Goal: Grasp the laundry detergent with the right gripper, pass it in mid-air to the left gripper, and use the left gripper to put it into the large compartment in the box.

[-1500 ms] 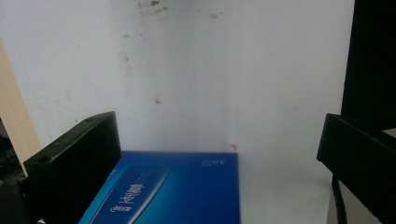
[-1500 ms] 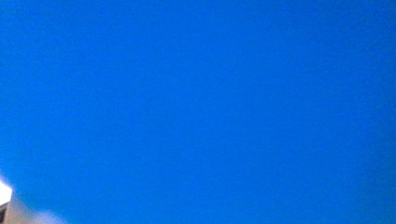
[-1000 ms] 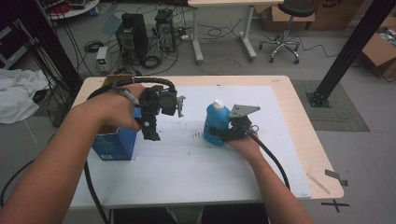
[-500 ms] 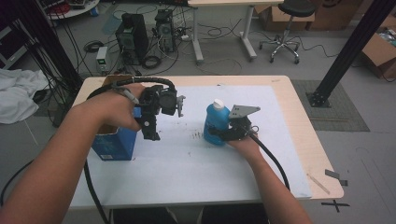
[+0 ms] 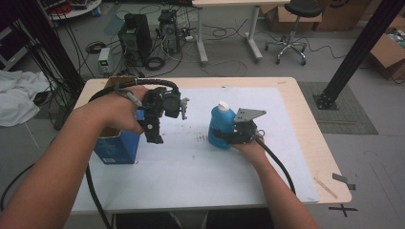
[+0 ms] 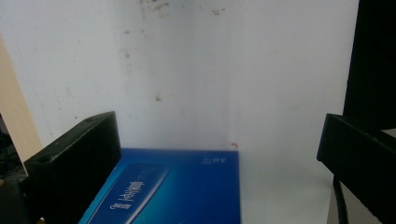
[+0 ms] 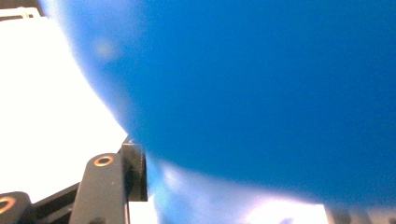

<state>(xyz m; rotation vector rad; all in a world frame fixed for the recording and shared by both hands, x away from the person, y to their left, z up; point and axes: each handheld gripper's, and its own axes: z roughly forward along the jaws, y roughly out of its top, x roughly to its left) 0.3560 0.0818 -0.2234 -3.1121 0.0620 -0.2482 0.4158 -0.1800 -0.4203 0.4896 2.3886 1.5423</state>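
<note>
From the high view, the blue bottle point(image 5: 221, 125) stands upright near the middle of the white sheet point(image 5: 200, 181), long axis vertical, white cap point(image 5: 223, 106) pointing straight up. The right gripper point(image 5: 228, 137) comes at it from about 4 o'clock, jaws closed around the lower body of the bottle, the grey three-cornered plate point(image 5: 247, 114) riding on top. Its cable point(image 5: 277, 162) trails back toward 5 o'clock along the forearm. Over at 9 o'clock from the bottle, the left gripper point(image 5: 154, 129) hangs in the air, pointed down at the sheet, just beside the blue box point(image 5: 117, 145). That box stands on end at the sheet's left edge with its top open; what lies inside cannot be made out.

Now the left gripper view: the two black jaws stand wide apart, nothing between them but bare sheet. The blue box point(image 6: 173, 186) shows at 6 o'clock, white lettering on its face, close by the left-hand jaw. The sheet point(image 6: 196, 70) carries small dark specks near 12 o'clock.

And the right gripper view: blue bottle point(image 7: 261, 93) right up against the lens, blurred, its curved wall pressed against the jaw at 7 o'clock. Bright white sheet point(image 7: 42, 116) sits at 9 o'clock.
</note>
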